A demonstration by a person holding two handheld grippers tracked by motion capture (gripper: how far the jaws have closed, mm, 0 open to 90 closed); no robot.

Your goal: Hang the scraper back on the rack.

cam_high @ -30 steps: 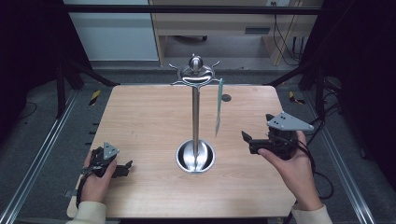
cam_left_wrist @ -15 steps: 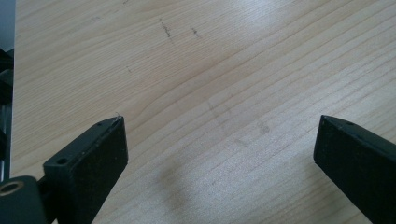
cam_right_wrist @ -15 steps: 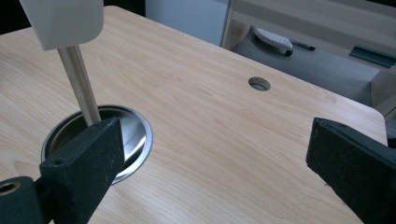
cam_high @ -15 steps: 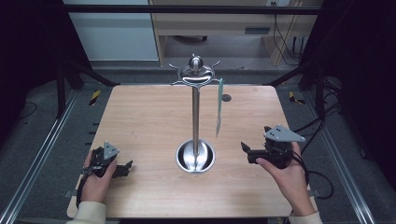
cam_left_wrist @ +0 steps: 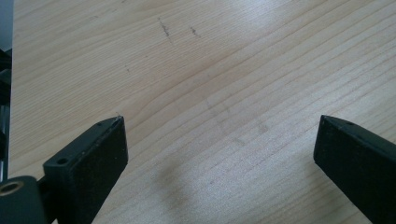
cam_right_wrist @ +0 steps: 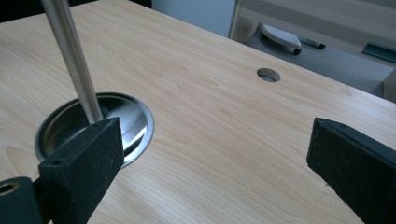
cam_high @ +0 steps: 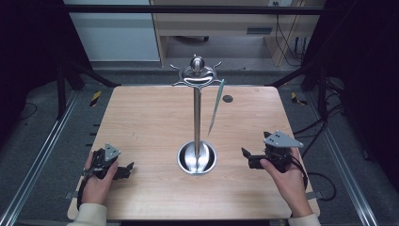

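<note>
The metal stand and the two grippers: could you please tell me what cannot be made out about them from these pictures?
- Stand: in the right gripper view the top edge cuts off the pole; a black jaw hides part of the base.
- Hanging utensil: high view, too thin and small to identify.
- Left gripper: high view, the hand covers its body.
- Right gripper: high view, the grey plate hides its top.
</note>
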